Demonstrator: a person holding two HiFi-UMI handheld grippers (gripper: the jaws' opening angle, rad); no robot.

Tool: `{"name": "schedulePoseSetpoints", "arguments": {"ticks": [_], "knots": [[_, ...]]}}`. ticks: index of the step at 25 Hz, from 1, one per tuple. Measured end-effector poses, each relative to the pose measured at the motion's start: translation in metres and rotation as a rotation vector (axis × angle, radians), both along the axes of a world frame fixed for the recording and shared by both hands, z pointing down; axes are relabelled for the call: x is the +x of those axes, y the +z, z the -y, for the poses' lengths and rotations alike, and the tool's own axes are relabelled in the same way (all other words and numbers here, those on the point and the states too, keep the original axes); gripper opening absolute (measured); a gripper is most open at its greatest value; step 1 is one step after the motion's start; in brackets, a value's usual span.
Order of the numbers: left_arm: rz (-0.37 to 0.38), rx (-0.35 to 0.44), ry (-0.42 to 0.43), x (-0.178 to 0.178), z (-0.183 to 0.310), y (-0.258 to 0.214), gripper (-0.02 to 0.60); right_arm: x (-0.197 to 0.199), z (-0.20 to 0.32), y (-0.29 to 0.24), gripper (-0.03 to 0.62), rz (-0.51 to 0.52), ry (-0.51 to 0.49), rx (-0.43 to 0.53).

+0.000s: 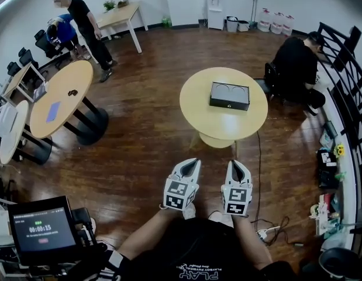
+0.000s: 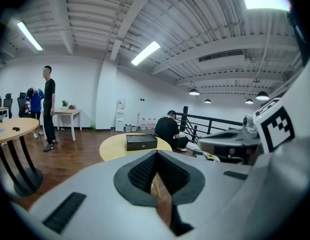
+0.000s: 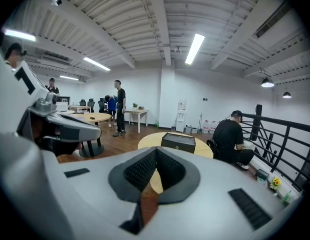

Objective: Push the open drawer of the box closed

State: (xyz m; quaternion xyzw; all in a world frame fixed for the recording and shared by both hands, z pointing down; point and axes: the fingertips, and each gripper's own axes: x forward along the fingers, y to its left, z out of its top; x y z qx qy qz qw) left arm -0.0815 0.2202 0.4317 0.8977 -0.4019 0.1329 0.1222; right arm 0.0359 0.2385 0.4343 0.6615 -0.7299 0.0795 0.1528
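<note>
A black box (image 1: 230,95) lies on a round yellow table (image 1: 195,107) in the middle of the room, well ahead of me. From here I cannot tell how its drawer stands. I hold both grippers close to my body over the wooden floor, short of the table and pointing at it. The left gripper (image 1: 195,162) and the right gripper (image 1: 236,164) have their jaws together and hold nothing. The left gripper view has the box (image 2: 140,142) far beyond the shut tips (image 2: 156,154). The right gripper view likewise shows the box (image 3: 178,142) past its tips (image 3: 155,150).
A person (image 1: 295,69) sits by the black railing (image 1: 344,69) just right of the table. Two people (image 1: 81,25) stand at the far left. Another round table (image 1: 61,95) is at left. A tablet screen (image 1: 41,230) sits at lower left; a power strip (image 1: 265,233) lies at lower right.
</note>
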Motion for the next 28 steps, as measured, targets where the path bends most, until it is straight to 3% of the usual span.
{"name": "schedulePoseSetpoints", "arguments": {"ticks": [28], "knots": [[0.008, 0.005, 0.006, 0.004, -0.004, -0.004, -0.005, -0.01, -0.002, -0.003, 0.005, 0.002, -0.044, 0.028]]}}
